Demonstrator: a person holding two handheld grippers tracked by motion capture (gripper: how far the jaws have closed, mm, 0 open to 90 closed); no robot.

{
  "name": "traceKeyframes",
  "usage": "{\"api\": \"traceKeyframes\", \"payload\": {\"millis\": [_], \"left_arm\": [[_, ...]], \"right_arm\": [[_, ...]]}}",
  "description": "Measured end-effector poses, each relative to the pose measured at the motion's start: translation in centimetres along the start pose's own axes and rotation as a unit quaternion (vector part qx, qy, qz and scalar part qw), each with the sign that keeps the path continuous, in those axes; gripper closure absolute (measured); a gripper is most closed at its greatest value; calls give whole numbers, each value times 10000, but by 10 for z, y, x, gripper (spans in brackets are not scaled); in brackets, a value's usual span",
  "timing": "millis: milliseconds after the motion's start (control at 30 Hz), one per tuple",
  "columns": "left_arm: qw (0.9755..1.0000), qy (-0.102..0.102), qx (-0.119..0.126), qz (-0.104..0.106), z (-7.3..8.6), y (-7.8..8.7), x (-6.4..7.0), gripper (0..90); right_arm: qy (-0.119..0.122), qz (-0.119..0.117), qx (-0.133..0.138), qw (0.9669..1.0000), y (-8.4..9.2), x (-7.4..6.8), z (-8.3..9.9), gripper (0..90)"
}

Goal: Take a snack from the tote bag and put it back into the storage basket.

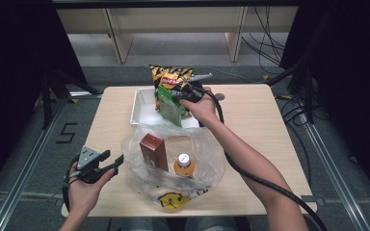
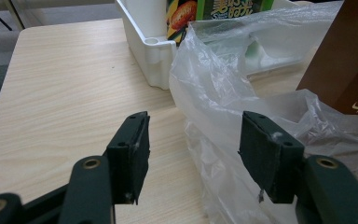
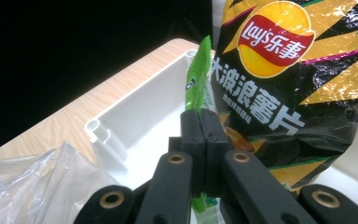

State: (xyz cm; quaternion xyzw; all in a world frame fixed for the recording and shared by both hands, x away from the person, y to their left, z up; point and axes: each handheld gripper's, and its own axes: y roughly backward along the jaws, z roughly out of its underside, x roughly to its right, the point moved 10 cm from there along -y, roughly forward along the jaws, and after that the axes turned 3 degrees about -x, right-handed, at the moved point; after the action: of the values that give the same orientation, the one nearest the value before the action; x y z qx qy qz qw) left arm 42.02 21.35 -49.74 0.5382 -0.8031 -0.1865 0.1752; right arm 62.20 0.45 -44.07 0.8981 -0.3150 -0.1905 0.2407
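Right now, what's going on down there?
Right gripper shut on green packet over white tray. Left gripper open beside plastic bag. Nothing blocking.

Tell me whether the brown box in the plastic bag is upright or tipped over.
Upright. The brown box stands on end inside the plastic bag, its top face up, beside the orange-capped bottle.

- A brown carton [image 1: 154, 151] stands upright inside the clear plastic bag [image 1: 207, 144].
- An orange-capped bottle [image 1: 184, 165] stands just beside it.
- A black-and-gold Lay's crisp bag [image 3: 298, 79] leans in the white tray [image 1: 139, 108] on the desk [image 1: 255, 120].
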Motion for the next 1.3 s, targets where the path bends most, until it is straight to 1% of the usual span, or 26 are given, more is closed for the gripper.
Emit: {"api": "traceKeyframes", "payload": {"millis": [33,100,133,200,233,333,367,433,500,533,567,633,667,700,767,800,833,900,933,967,1033,1067,1100,1133,1267,1300], "left_arm": [[10000,2,-3,0,0,0,0,423],[10000,5,-4,-11,0,0,0,423],[10000,-1,-2,-3,0,0,0,423],[10000,2,5,-6,0,0,0,422],[10000,2,5,-6,0,0,0,423],[10000,-5,-8,-10,0,0,0,423],[10000,-7,-10,-5,0,0,0,423],[10000,5,-9,-2,0,0,0,423],[10000,-6,-12,-8,0,0,0,423],[10000,-7,-10,1,0,-1,0,423],[10000,-4,-7,-3,0,-1,0,423],[10000,1,-12,-8,1,-1,0,423],[10000,7,-11,-9,1,-1,0,423],[10000,2,-12,-14,1,-1,0,423],[10000,-8,-17,-14,1,-1,0,423],[10000,-3,-16,-15,1,-1,0,423],[10000,-5,-19,-14,1,-1,0,423],[10000,-6,-20,-14,1,-1,0,423],[10000,-8,-20,-15,1,-1,0,423],[10000,-8,-19,-13,1,-1,0,423],[10000,-8,-19,-13,1,-1,0,423],[10000,-8,-21,-12,1,-1,0,423],[10000,-3,-24,-13,1,-1,0,423],[10000,-3,-24,-13,1,-1,0,423],[10000,-2,-23,-14,1,-1,0,423],[10000,-8,-18,-13,1,-1,0,423]], "right_arm": [[32,19,13,10000,-1,1,0,900],[-73,5,0,10000,-3,1,0,900],[-73,5,0,10000,-3,1,0,900],[44,77,-12,10000,-4,4,1,900],[44,77,-12,10000,-4,4,1,900],[-74,35,-19,10000,-7,3,2,900],[-71,20,-37,10000,-8,2,4,900],[41,85,-61,9999,-8,7,5,900],[20,94,-32,9999,-9,8,4,900],[63,126,-36,9999,-9,10,4,900],[1,85,-40,10000,-9,9,4,900],[40,102,-58,9999,-9,10,4,900],[-8,98,-73,9999,-9,9,4,900],[109,147,-38,9998,-10,12,3,900],[124,154,-52,9998,-10,12,3,900],[102,196,-51,9997,-9,13,3,900],[8,207,-79,9998,-10,12,3,900],[13,191,-65,9998,-10,12,3,900],[16,220,-57,9997,-10,12,3,893],[184,340,2,9993,-11,15,1,888],[226,381,50,9990,-12,17,1,883],[189,371,44,9991,-12,16,1,878],[257,387,-39,9989,-12,17,2,856],[257,387,-39,9989,-12,17,2,856],[247,543,20,9982,-12,19,2,797],[361,588,28,9976,-13,21,2,768]]}}
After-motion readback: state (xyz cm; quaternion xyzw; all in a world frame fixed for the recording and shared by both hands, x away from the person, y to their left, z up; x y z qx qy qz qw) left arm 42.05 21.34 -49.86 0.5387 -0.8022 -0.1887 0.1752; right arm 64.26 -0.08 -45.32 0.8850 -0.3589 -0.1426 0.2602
